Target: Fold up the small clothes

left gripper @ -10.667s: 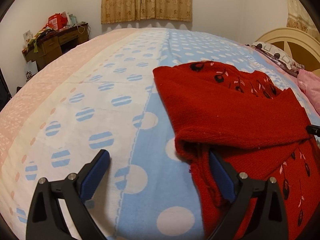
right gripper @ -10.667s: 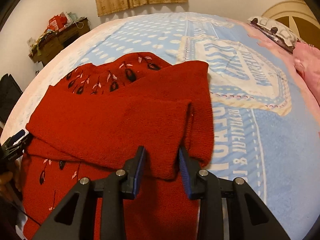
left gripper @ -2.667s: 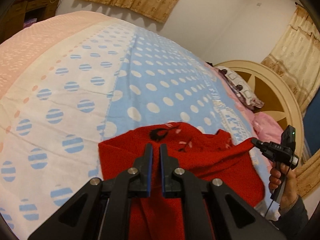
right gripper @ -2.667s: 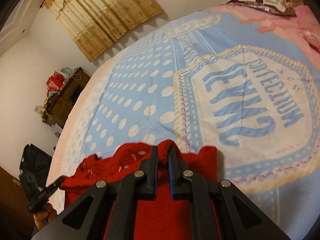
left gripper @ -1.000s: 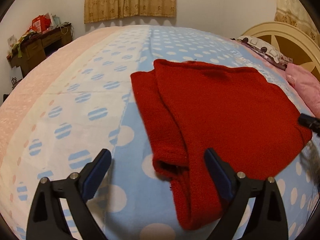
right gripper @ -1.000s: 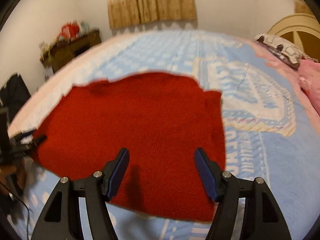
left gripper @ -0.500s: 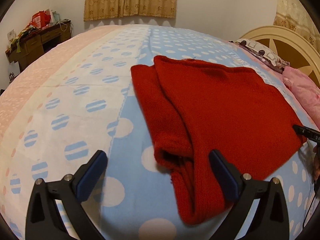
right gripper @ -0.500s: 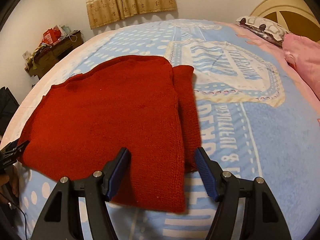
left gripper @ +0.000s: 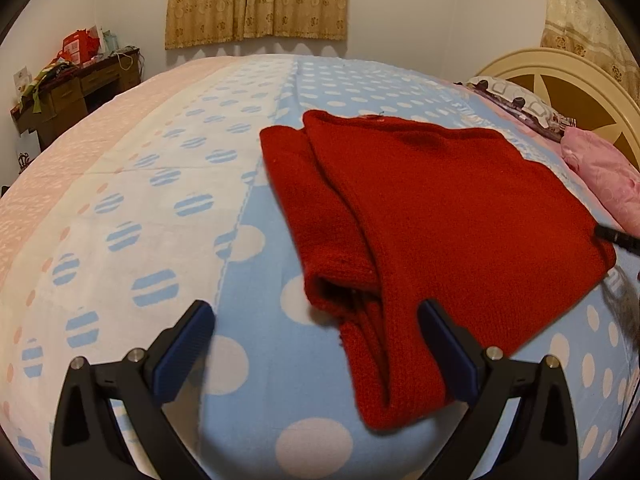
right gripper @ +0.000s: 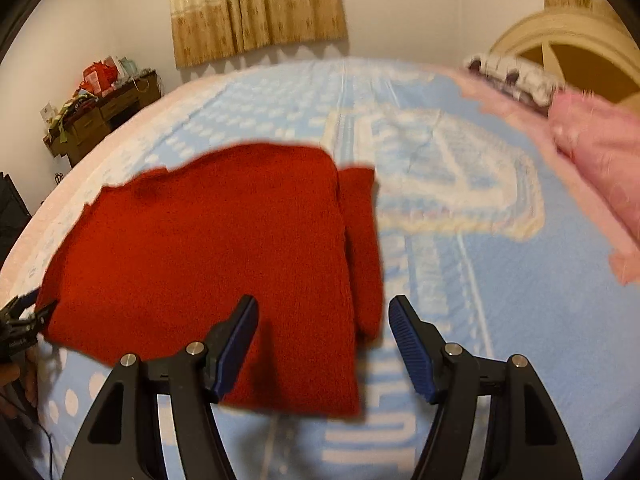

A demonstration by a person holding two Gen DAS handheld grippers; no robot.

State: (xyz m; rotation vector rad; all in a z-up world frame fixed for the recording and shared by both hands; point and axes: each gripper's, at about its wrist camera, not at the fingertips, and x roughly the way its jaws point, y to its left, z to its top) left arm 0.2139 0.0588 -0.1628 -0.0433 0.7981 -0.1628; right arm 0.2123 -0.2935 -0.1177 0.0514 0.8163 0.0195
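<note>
Sweater (left gripper: 440, 208): soft, floppy knit, folded flat.
Grip: pinch its near doubled edge.
Left gripper (left gripper: 316, 344): spread, empty.
Right gripper (right gripper: 324, 344): spread, empty.

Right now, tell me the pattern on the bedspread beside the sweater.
White polka dots on light blue bedspread, left of the red sweater; clearest in the left wrist view.
</note>
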